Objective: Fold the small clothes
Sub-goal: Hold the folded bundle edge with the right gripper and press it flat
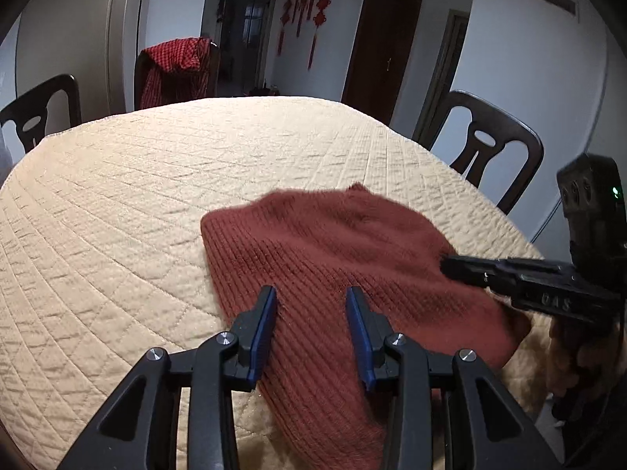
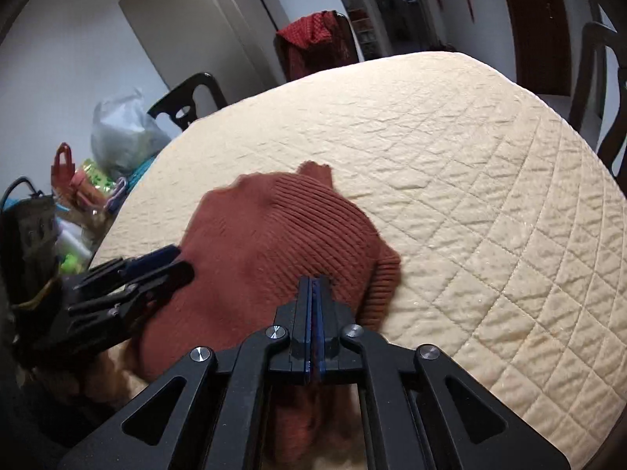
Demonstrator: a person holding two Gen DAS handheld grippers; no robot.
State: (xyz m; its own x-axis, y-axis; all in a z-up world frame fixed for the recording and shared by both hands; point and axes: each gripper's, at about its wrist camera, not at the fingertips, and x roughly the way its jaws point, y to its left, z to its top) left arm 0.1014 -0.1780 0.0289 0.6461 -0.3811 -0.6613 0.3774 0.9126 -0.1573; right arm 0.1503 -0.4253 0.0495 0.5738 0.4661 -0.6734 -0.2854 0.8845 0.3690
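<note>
A rust-red ribbed knit sweater (image 1: 325,246) lies bunched on the quilted beige table cover (image 1: 156,196), near its front edge. My left gripper (image 1: 310,291) hovers over the sweater's near part, its blue pads (image 1: 262,337) wide apart with only ribbed cloth showing beneath the gap. My right gripper (image 2: 313,280) is shut, and a thin fold of the sweater (image 2: 282,227) is pinched between its pads. In the left wrist view the right gripper (image 1: 448,266) comes in from the right at the sweater's edge. In the right wrist view the left gripper (image 2: 176,264) sits at the sweater's left side.
Dark wooden chairs (image 1: 486,149) stand around the table; one at the far end carries a red checked cloth (image 1: 172,62). Bags and clutter (image 2: 117,137) sit beyond the table's left edge. The table cover (image 2: 470,156) stretches far and right of the sweater.
</note>
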